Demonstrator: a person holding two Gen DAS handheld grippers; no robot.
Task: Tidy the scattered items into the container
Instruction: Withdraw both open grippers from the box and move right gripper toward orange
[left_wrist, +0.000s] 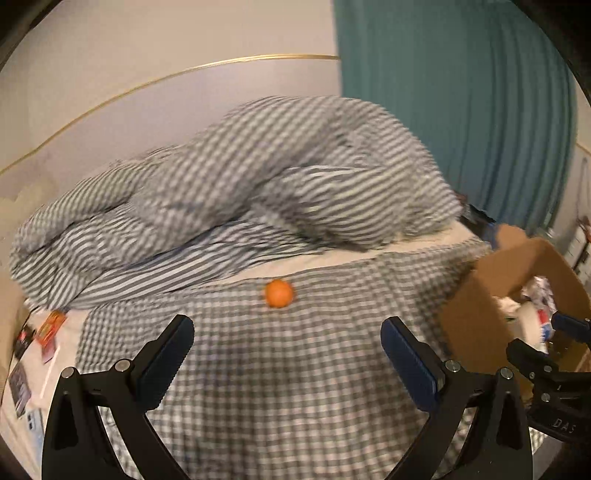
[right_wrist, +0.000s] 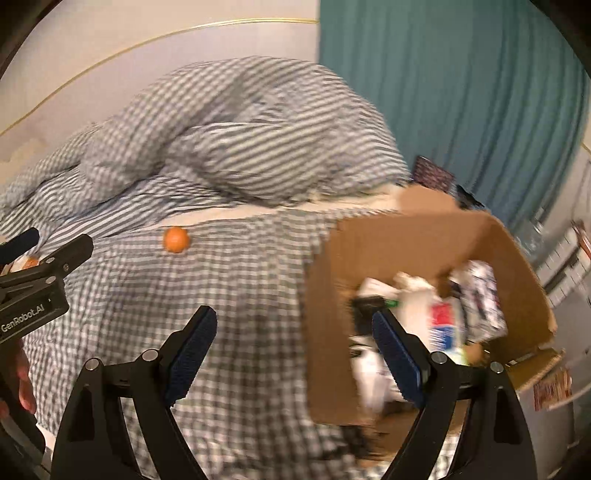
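We hold both grippers over the bed, left gripper (left_wrist: 287, 341) and right gripper (right_wrist: 293, 334) each spread wide and empty. An orange ball (left_wrist: 279, 293) lies just ahead of the left one; the box (right_wrist: 413, 229), already part-filled, sits beneath the right, ready to receive it.

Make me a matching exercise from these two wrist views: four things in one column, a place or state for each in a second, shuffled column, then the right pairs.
Column one
1. orange ball
2. cardboard box
3. striped duvet
4. left gripper

Column two
A. bunched up in a heap at the far side of the bed
B. jaws wide apart, nothing between them
C. lying alone on the checked cover
D. open on top, with packets already inside

Pairs: 1-C, 2-D, 3-A, 4-B
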